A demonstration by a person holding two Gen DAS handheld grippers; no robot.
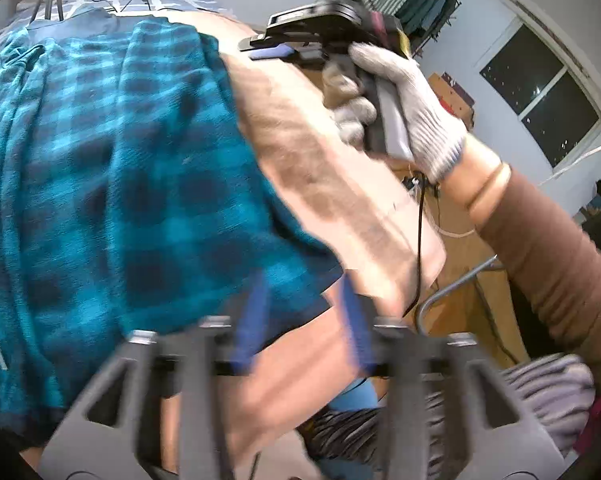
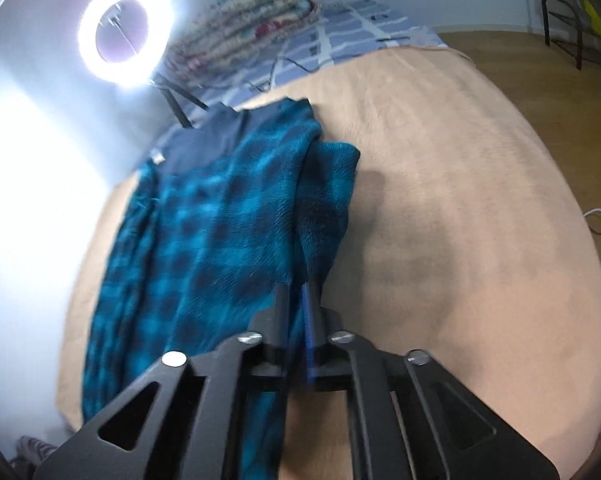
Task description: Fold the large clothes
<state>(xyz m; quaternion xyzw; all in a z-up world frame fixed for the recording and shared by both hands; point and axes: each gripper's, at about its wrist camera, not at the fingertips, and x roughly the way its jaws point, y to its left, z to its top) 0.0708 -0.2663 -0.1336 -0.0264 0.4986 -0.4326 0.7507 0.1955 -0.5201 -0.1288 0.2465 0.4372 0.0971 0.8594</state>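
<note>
Both fingers: left gripper (image 1: pixel 300 312) gapes empty; right gripper (image 2: pixel 298 316) pinches plaid garment (image 2: pixel 204 220).

both wrist views close, angled down — sharing plaid garment (image 1: pixel 100 152)

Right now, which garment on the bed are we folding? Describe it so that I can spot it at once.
Find the wide tan blanket that covers the bed. On its side nearer the bright ring light lies the teal and black checked fleece garment, stretched lengthwise with a plain dark navy panel at its far end. Nothing else on the tan blanket is checked; the folded bedding beyond is pale and floral.
</note>
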